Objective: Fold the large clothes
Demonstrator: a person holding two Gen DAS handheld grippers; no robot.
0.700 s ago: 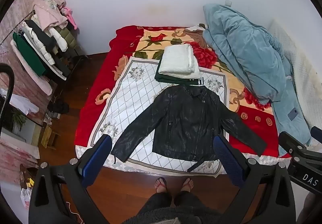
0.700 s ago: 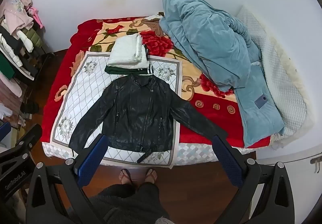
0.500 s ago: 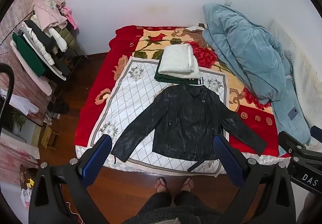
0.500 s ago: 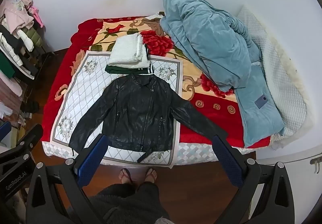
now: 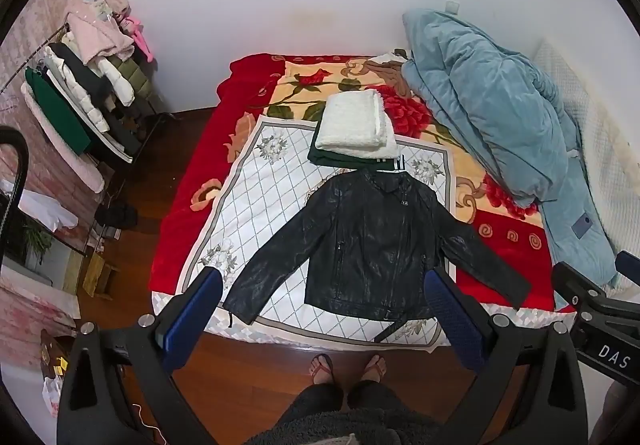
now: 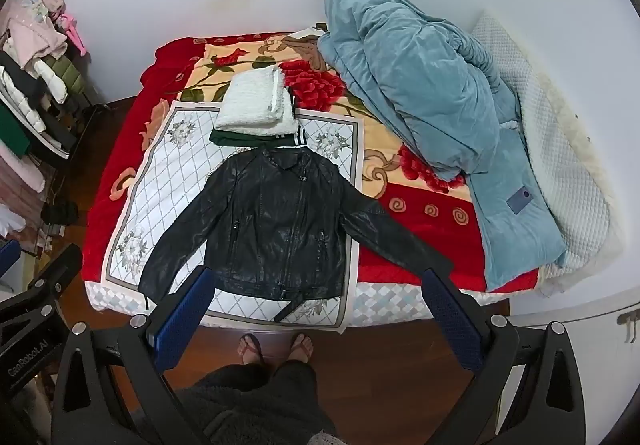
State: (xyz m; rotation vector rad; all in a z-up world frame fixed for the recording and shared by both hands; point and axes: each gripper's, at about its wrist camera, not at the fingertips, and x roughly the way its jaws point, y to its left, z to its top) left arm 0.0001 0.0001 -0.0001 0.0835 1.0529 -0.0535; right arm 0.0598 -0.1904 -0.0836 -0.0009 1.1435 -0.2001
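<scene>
A black leather jacket lies flat, front up, sleeves spread, on a white patterned cloth at the near end of the bed; it also shows in the right wrist view. My left gripper is open and empty, held high above the floor in front of the bed. My right gripper is also open and empty at a like height. Its body shows at the right edge of the left wrist view.
Folded white and green clothes are stacked behind the jacket's collar. A blue quilt is heaped on the right of the bed. A clothes rack stands at the left wall. The person's feet stand on the wood floor.
Both views have barely shifted. The jacket and both grippers stay as they were.
</scene>
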